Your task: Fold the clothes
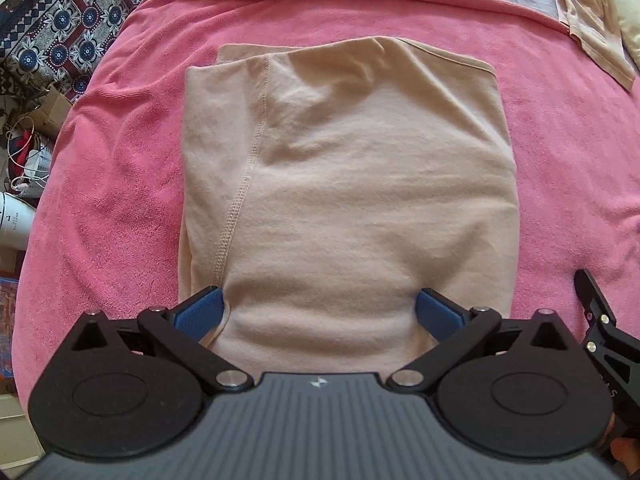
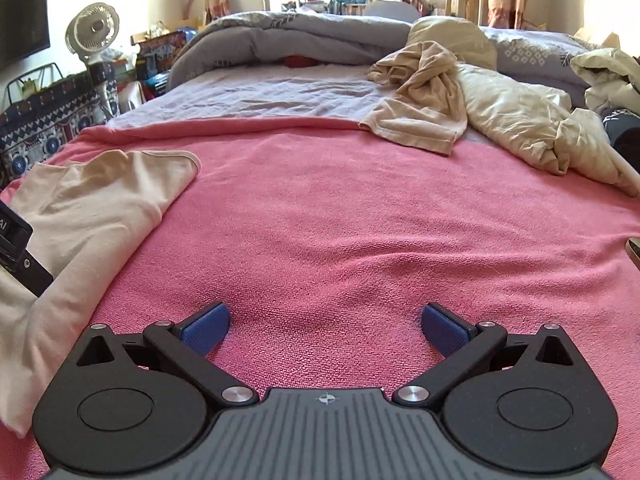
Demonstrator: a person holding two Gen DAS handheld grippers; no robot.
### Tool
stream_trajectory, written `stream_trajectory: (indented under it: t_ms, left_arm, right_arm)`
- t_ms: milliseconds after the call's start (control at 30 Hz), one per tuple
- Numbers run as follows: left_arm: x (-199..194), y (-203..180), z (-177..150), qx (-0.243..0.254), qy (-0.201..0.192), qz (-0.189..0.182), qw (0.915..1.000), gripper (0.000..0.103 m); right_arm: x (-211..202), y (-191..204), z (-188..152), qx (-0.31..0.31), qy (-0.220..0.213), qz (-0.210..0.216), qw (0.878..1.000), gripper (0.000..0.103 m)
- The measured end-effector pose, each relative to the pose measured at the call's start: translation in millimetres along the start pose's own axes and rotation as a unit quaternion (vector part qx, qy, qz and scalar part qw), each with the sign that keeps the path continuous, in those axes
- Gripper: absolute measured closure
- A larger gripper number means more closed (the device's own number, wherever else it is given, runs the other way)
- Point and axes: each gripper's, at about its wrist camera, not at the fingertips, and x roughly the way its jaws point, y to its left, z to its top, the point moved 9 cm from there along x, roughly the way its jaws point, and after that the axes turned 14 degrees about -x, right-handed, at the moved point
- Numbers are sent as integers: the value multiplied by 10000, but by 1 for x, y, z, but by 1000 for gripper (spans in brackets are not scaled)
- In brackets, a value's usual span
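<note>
Straddling the near edge of the folded beige garment [image 1: 344, 184] with jaws spread, the left gripper [image 1: 320, 312] risks dragging layers apart, while the right gripper [image 2: 326, 326] hovers spread over the pink towel [image 2: 360, 220].

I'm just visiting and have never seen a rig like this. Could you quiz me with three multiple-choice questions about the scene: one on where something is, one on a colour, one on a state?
1. Where does the folded garment lie?
A. On the pink blanket
B. On the floor
C. On the grey duvet

2. What colour are the pads on the grippers' fingers?
A. Red
B. Blue
C. White

3. How does the right gripper stand?
A. Shut on a garment
B. Shut on nothing
C. Open, holding nothing

Answers:
1 A: pink blanket shows all around the garment.
2 B: both views show blue pads at the fingertips.
3 C: its fingers stand wide apart with only bare blanket between them. The left gripper is open too, its fingers either side of the garment's near edge.
</note>
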Motion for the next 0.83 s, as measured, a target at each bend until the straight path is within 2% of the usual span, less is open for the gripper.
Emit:
stream_trajectory:
  t_ms: [833]
  left_arm:
    - [-4,0,-1,-98,-453,-27,9989,0]
  right_arm:
    - [1,0,1,5,-16,10,10000,0]
